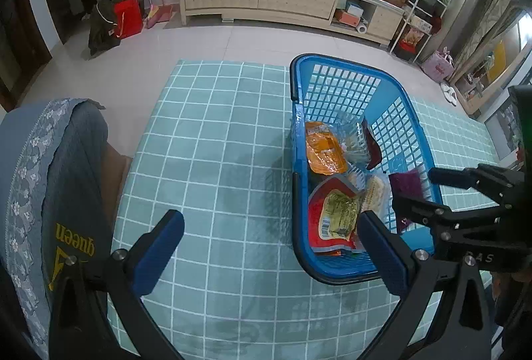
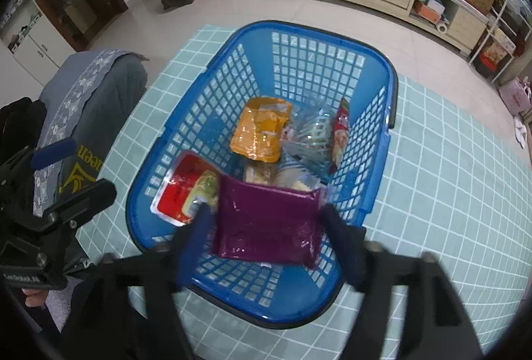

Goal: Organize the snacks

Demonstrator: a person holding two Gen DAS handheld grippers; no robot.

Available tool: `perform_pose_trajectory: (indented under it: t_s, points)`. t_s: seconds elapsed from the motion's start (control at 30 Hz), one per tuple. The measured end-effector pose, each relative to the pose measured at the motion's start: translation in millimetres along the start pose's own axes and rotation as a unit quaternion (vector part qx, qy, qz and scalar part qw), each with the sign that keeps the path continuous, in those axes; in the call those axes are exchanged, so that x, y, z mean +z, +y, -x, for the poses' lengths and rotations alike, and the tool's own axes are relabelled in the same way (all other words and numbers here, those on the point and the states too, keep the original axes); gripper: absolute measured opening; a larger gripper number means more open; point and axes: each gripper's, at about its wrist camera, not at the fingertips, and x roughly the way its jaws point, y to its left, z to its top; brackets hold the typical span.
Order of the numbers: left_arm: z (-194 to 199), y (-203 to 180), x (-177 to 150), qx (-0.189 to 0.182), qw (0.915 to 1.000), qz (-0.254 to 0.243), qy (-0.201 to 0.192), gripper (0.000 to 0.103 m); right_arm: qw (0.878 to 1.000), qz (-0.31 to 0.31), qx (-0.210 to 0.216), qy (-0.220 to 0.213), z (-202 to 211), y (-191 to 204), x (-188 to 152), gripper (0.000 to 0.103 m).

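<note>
Teal grid mat (image 1: 216,143) on tiled floor. Blue basket (image 2: 335,37) holds snacks. Right gripper (image 2: 264,223) over near end, jaws apart; purple packet (image 2: 269,223) between fingers, long axis crosswise, seemingly released. Left gripper (image 1: 271,238) open, empty, beside basket.

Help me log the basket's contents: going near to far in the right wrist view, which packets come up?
Purple packet between the right gripper's jaws → red packet → orange packet, all over or in the blue basket. The clear wrappers overlap too much to place.
</note>
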Motion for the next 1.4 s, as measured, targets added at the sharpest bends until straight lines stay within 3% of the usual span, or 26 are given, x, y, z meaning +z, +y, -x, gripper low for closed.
perform_pose_trajectory:
  t_s: [0.1,0.33,0.5,0.63,0.73,0.83,1.1,1.4]
  points:
    - [1.5,-2.3,-1.8,0.001,1.0,-0.004,-0.003,0.103,1.0,0.005,-0.005,-0.014,8.0,-1.0,-3.7,0.087]
    - [18.0,-19.2,-15.6,-0.009,0.9994,-0.015,-0.031,0.103,0.998,-0.023,0.005,-0.067,36.7,-25.5,-32.6,0.088]
    - [40.5,-39.7,-40.4,-0.043,0.9963,-0.009,-0.074,0.103,0.991,-0.06,0.012,-0.119,67.4,-50.6,-72.4,0.088]
    - [62.4,-65.4,-66.2,-0.043,0.9918,-0.02,-0.119,0.103,0.985,-0.064,-0.004,-0.162,98.2,-58.6,-104.3,0.088]
    - [85.2,-83.7,-84.5,-0.042,0.986,-0.026,-0.16,0.103,0.978,-0.051,-0.02,-0.202,124.5,-56.2,-127.6,0.091]
    - [112.6,-101.2,-101.4,-0.04,0.9782,-0.035,-0.201,0.103,0.968,-0.038,-0.038,-0.247,153.8,-53.1,-151.8,0.102]
    - [177.3,-136.9,-134.6,-0.027,0.9578,-0.059,-0.28,0.103,0.936,-0.039,-0.063,-0.345,222.8,-39.8,-203.1,0.103]
    - [207.8,-148.7,-155.3,-0.025,0.9471,-0.064,-0.313,0.103,0.919,-0.044,-0.082,-0.384,251.1,-27.9,-232.3,0.103]
